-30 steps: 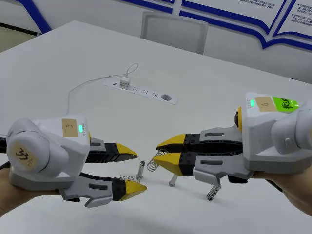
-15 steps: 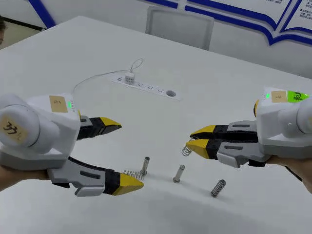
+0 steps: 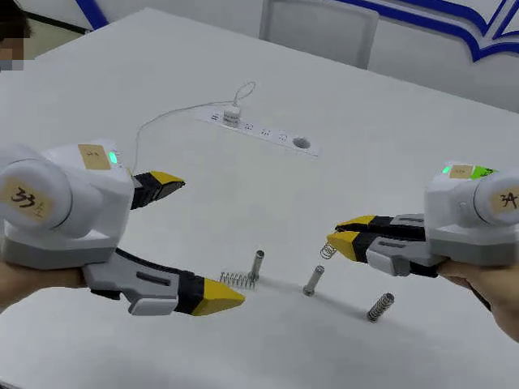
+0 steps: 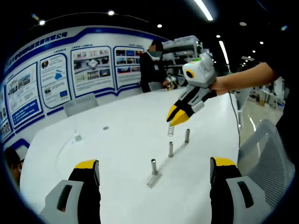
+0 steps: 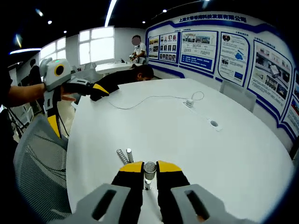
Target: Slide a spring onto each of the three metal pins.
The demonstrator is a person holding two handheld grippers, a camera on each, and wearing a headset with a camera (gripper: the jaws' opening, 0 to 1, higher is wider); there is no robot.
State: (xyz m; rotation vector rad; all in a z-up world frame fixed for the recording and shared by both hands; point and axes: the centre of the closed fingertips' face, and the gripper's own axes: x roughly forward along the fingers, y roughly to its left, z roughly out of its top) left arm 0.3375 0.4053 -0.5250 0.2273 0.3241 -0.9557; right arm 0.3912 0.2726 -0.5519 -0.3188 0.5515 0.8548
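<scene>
Three short metal pins stand on the white table [image 3: 243, 186]: a left pin [image 3: 257, 265], a middle pin [image 3: 313, 280] and a right one [image 3: 379, 306] that appears wrapped in a spring. A loose spring [image 3: 237, 279] lies against the left pin's base. My right gripper [image 3: 345, 237] is shut on another spring [image 3: 328, 250], held just above and right of the middle pin; the right gripper view shows that spring [image 5: 149, 170] between its jaws, over a pin [image 5: 147, 185]. My left gripper [image 3: 195, 239] is wide open, left of the pins, its lower jaw near the loose spring [image 4: 154, 179].
A white power strip [image 3: 259, 132] with a cable lies farther back on the table. A grey chair [image 3: 320, 31] stands at the far edge. In the left gripper view a person [image 4: 154, 65] stands beyond the table.
The two grippers have drawn apart. My right gripper, with its spring, backed off to the right of the pins. My left gripper's jaws spread wider. The head camera has also shifted.
</scene>
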